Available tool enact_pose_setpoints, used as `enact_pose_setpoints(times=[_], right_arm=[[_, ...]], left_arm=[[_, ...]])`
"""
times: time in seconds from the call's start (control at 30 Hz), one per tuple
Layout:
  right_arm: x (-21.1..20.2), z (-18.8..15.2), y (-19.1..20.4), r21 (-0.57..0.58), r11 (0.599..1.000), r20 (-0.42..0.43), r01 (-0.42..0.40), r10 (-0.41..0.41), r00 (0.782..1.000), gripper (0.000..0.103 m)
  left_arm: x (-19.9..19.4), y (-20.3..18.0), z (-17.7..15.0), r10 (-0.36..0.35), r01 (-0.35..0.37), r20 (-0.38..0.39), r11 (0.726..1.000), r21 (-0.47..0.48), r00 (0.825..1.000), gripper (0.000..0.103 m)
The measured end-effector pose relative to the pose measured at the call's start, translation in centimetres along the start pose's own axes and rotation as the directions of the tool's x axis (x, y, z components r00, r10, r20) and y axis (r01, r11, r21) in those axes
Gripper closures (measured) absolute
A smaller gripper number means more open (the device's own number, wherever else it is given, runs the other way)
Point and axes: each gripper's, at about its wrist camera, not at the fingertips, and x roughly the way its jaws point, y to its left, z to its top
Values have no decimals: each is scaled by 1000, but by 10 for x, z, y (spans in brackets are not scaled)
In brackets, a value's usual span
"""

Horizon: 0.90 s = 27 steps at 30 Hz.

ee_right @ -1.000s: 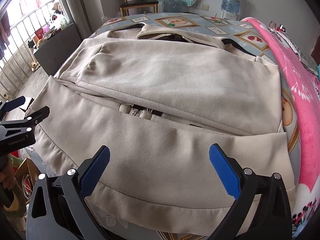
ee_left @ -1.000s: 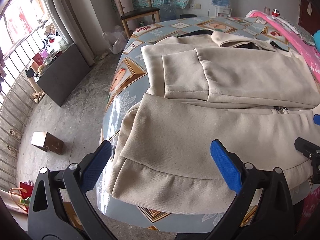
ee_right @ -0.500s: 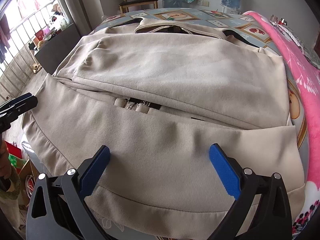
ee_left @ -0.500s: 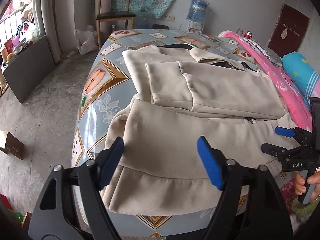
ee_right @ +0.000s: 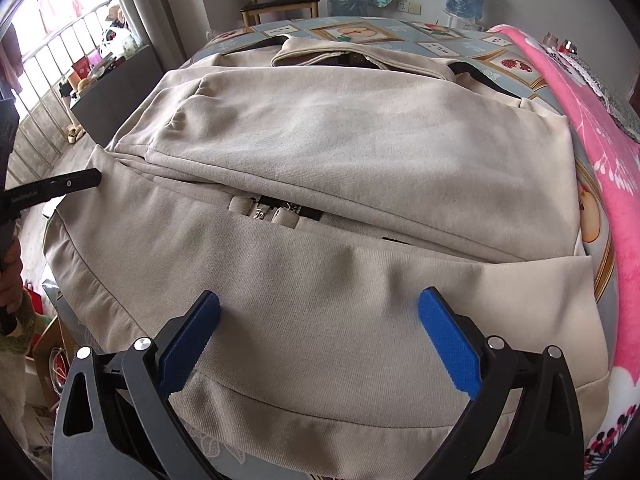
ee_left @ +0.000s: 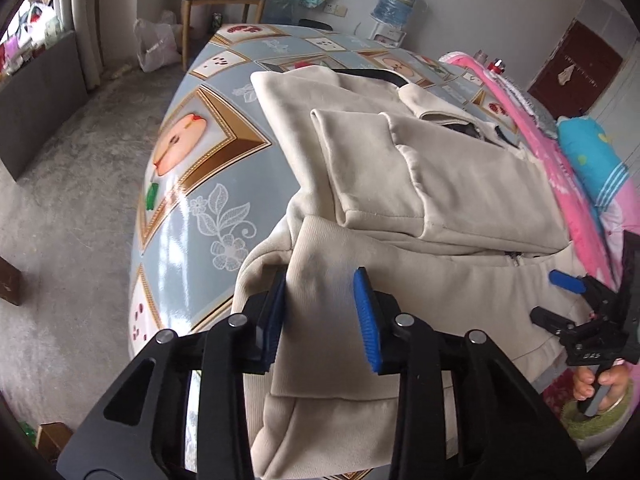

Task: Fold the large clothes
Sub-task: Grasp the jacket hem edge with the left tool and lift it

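Note:
A large beige zip jacket [ee_left: 432, 176] lies on the table [ee_left: 192, 184] with both sleeves folded across its front; it fills the right wrist view [ee_right: 340, 168]. My left gripper [ee_left: 322, 312] straddles a raised fold of the jacket's hem corner at the left side, jaws partly closed with cloth between the blue pads, the right pad still apart from it. My right gripper [ee_right: 320, 340] is open over the hem near the table's front edge, holding nothing. It also shows in the left wrist view [ee_left: 560, 296], at the jacket's right hem.
The table carries a glossy blue patterned cover. A pink blanket [ee_right: 580, 100] and a blue pillow [ee_left: 592, 156] lie along the right side. A wooden chair [ee_left: 224, 4] and a water bottle [ee_left: 396, 0] stand beyond the table. Bare concrete floor [ee_left: 60, 208] lies to the left.
My left gripper has moved in onto the jacket's left hem corner and narrowed its jaws around a lifted fold. My right gripper has moved slightly forward over the hem and stays open.

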Motion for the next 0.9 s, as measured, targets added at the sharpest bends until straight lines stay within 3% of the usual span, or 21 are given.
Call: enact_pose_setpoints(times=[0.17,0.23,0.3,0.43,0.53,0.63,0.77,0.8,0.9], right_arm=[[0,0,0,-1,1000,0,1,-1,1000,6],[1,0,0,-1,1000,0,3,-3,1000,6],[1,1,0,0,1000,-1,5,-5,1000,6],[2,1,1,-2,1000,-2,8,-8,1000,6],[2,1,1,-2,1000,-3,9,-9,1000,6],[2,1,1,-2,1000,-2,8,-8,1000,6],[1,1,1,-2,1000,0,9,-9,1000,6],[1,1,1,-3,1000,1,9,-9,1000,6],[2,1,1,-3,1000,2,10,-10,1000,6]], left_arm=[[-9,5,7,-166,165,30,986,16,986,73],[-17,1,9,-252,249,53,967,46,966,73],[-19,-6,10,-284,280,50,957,79,957,73],[0,-11,14,-193,194,-13,975,104,981,72],[12,-7,17,-160,163,-41,981,105,986,72],[14,-9,17,-161,166,-52,978,125,986,72],[-2,-24,9,-231,236,-47,946,220,972,72],[-4,-30,6,-209,215,-50,943,254,977,72],[5,-39,0,-54,69,-58,951,301,997,74]])
